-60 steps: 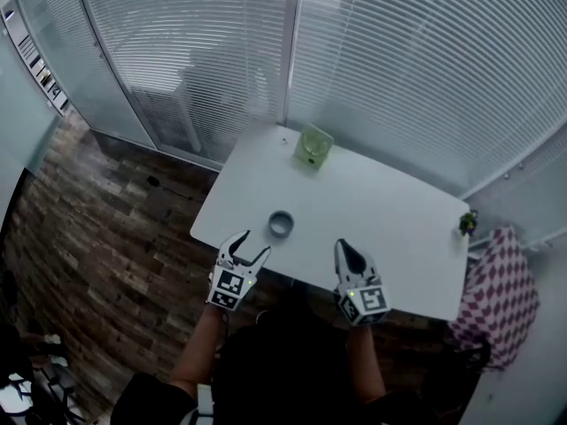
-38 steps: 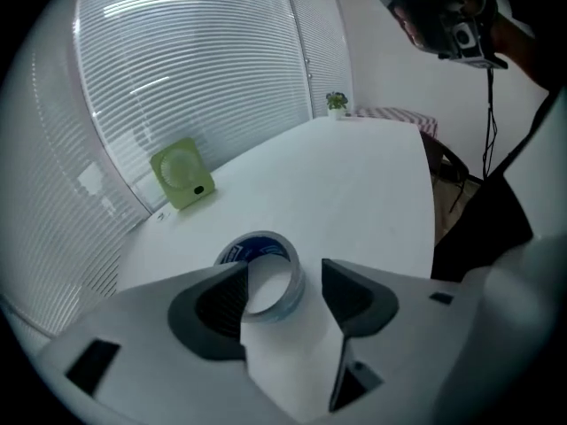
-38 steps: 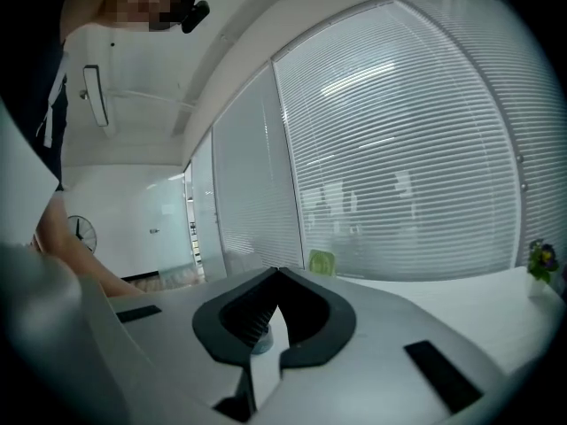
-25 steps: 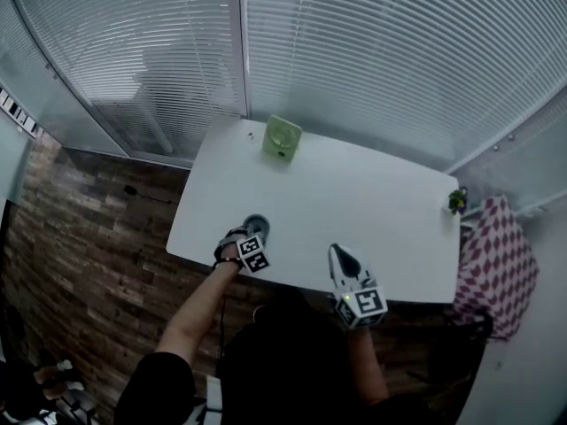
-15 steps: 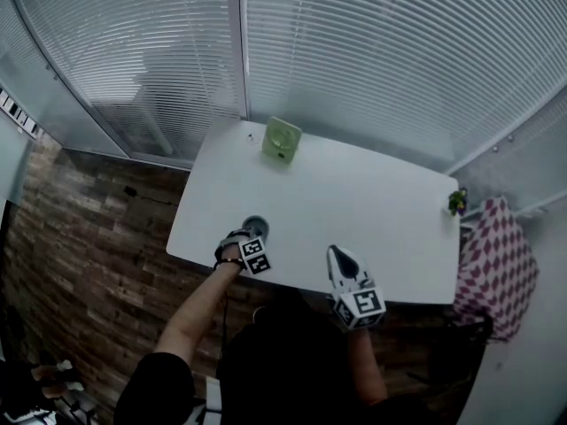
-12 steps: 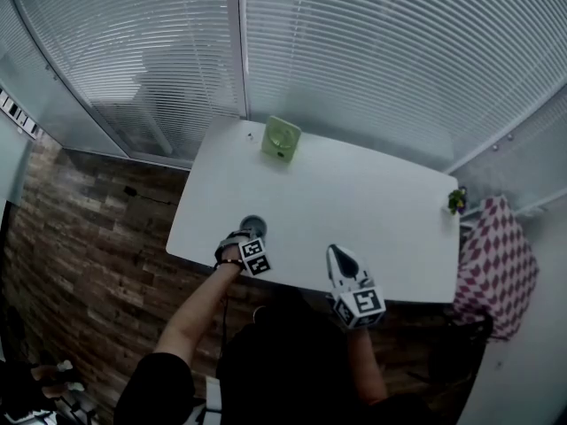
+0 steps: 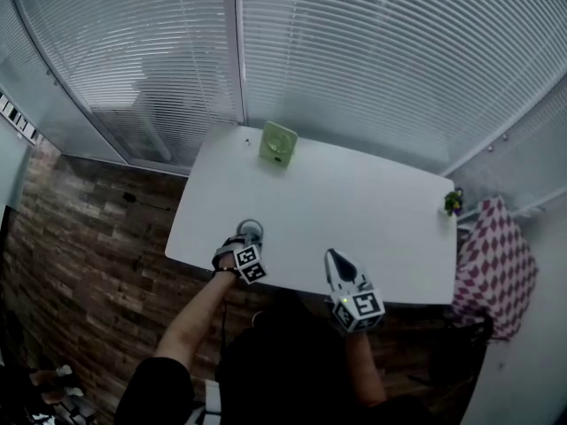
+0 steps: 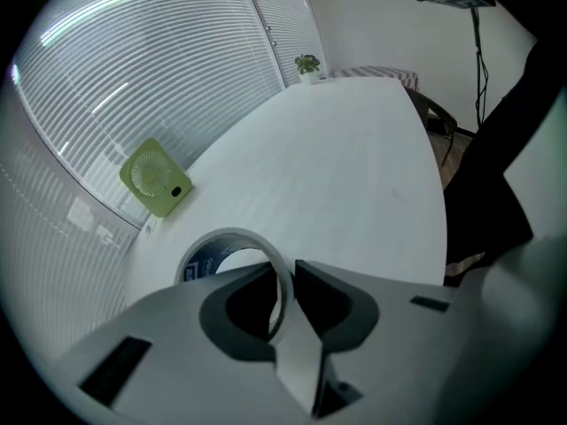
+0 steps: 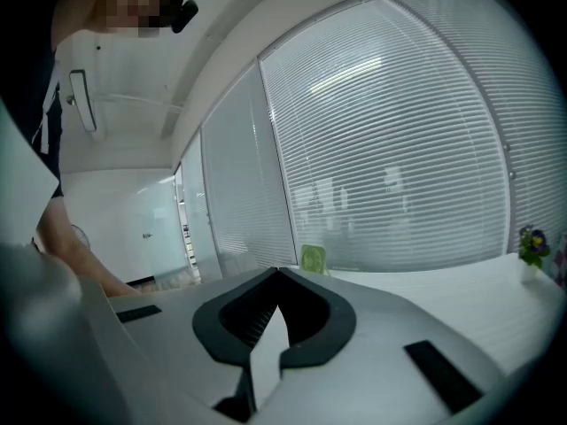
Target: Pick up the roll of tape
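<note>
The roll of tape (image 7: 251,229) is a grey ring with a dark blue core, near the front left of the white table (image 7: 354,202). In the left gripper view the roll of tape (image 8: 217,246) has its near wall between the jaws. My left gripper (image 7: 244,240) points steeply down at it. The left gripper (image 8: 285,273) has its jaws closing, one inside the ring and one outside, pinching that wall. My right gripper (image 7: 332,259) hovers over the table's front edge, well to the right of the roll. The right gripper (image 9: 277,273) is shut with nothing in it.
A green desk fan (image 7: 277,143) stands at the table's far edge, seen also as the fan (image 8: 156,177) beyond the roll. A small potted plant (image 7: 453,202) sits at the far right corner. A checked cloth (image 7: 496,273) lies right of the table. Blinds cover the window behind.
The left gripper came from the table's front edge, open, down onto the roll, and its jaws have closed on the roll's wall. The right gripper has stayed where it was.
</note>
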`<move>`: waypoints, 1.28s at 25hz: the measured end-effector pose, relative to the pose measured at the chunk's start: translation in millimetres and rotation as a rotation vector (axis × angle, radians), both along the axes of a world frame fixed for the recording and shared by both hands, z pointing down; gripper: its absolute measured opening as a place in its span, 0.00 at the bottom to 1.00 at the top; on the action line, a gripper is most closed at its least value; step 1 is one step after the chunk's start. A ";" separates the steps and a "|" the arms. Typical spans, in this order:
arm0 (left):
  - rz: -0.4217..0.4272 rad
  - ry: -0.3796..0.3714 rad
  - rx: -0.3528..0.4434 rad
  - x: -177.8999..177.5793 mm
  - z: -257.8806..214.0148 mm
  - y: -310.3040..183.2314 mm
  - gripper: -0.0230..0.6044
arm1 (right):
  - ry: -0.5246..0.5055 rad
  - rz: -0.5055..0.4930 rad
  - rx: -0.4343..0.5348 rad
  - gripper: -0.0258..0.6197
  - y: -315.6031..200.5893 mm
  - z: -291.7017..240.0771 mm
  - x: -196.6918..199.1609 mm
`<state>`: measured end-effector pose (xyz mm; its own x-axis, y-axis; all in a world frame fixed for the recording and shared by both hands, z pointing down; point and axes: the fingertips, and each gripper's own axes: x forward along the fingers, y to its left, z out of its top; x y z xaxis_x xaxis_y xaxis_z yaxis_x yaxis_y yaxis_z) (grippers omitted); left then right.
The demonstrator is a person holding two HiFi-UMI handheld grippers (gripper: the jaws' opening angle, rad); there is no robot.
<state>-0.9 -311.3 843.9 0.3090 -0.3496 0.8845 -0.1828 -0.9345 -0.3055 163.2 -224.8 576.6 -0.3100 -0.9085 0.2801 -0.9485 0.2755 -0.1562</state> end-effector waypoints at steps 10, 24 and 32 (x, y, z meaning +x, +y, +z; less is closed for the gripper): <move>-0.158 0.307 0.135 -0.1 -74.8 -20.4 0.13 | -0.021 -0.030 0.022 0.05 -5.4 -1.6 -5.8; -0.413 0.708 0.281 -57.6 -204.5 9.2 0.13 | -0.069 -0.061 0.062 0.05 -4.7 -17.5 -21.4; -0.517 0.847 0.361 -100.1 -264.2 35.3 0.13 | -0.047 -0.045 0.080 0.05 -1.5 -18.6 -23.9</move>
